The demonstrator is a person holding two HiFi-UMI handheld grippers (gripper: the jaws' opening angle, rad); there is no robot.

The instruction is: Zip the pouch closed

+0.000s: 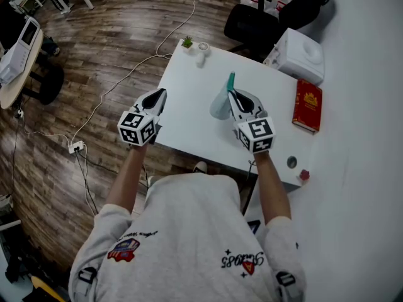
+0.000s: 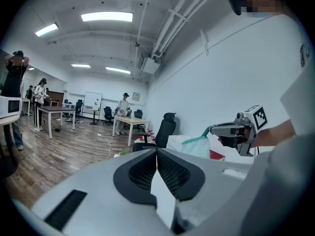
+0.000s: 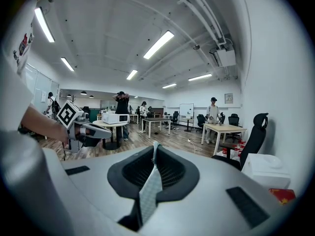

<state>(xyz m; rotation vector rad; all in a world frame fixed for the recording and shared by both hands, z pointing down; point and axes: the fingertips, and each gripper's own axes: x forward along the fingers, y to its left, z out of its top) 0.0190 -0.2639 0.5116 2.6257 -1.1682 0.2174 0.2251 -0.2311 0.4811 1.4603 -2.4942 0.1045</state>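
Right gripper [image 1: 232,95] clamped on the teal mesh pouch [image 1: 220,106], which hung above the white surface [image 1: 189,121]. Left gripper [image 1: 160,95] was closed and empty, well apart, at the surface's left edge.

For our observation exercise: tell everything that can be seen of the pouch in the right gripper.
The pouch is a pale blue-green bag of soft, woven-looking cloth with a darker teal band along its top and a teal tab at one end. It hangs over the white table, pinched at one edge by the shut right gripper. Nothing else touches it; its zip's state cannot be made out.
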